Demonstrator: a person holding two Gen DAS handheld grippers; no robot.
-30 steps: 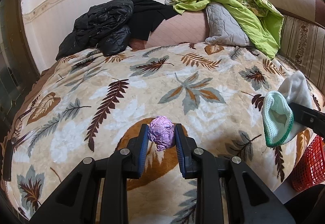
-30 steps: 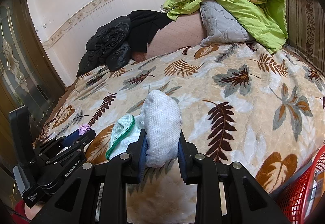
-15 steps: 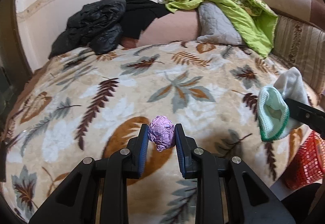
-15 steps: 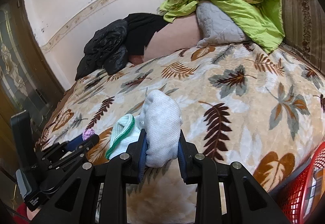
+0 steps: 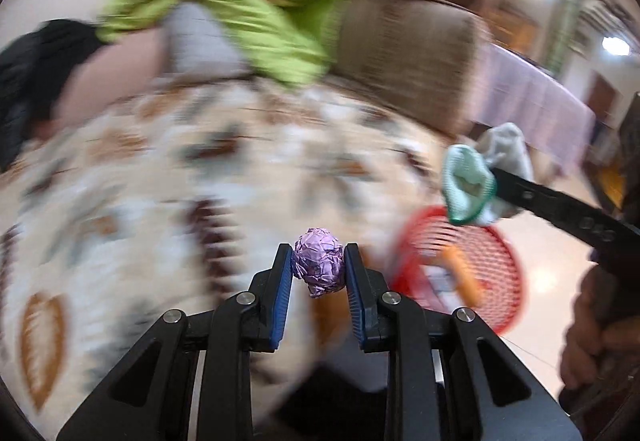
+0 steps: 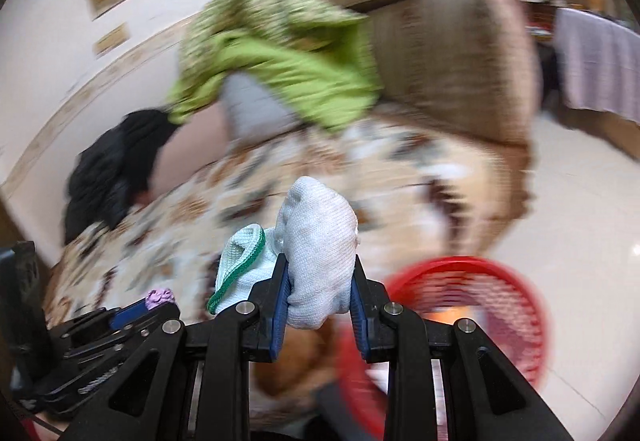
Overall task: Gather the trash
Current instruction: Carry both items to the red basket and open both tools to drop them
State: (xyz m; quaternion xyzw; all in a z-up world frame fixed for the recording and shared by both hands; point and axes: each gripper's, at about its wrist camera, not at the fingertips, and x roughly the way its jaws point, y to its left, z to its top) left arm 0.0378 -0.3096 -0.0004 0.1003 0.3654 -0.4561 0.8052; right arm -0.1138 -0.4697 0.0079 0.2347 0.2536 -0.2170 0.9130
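Note:
My left gripper is shut on a crumpled purple foil ball, held in the air above the bed's edge. My right gripper is shut on a white work glove with a green cuff; the glove also shows at the right of the left wrist view. A red mesh basket stands on the floor to the right of the bed, with some items inside; in the right wrist view the basket sits low right. The left gripper and foil ball show low left in the right wrist view.
The bed has a leaf-patterned blanket. A green quilt, a grey pillow and black clothes lie at its far side. A brown sofa arm is beyond. Pale tiled floor lies to the right.
Both grippers have swung quickly to the right, away from the middle of the bed, with their loads. The red basket has come into fuller view. The views are now motion-blurred.

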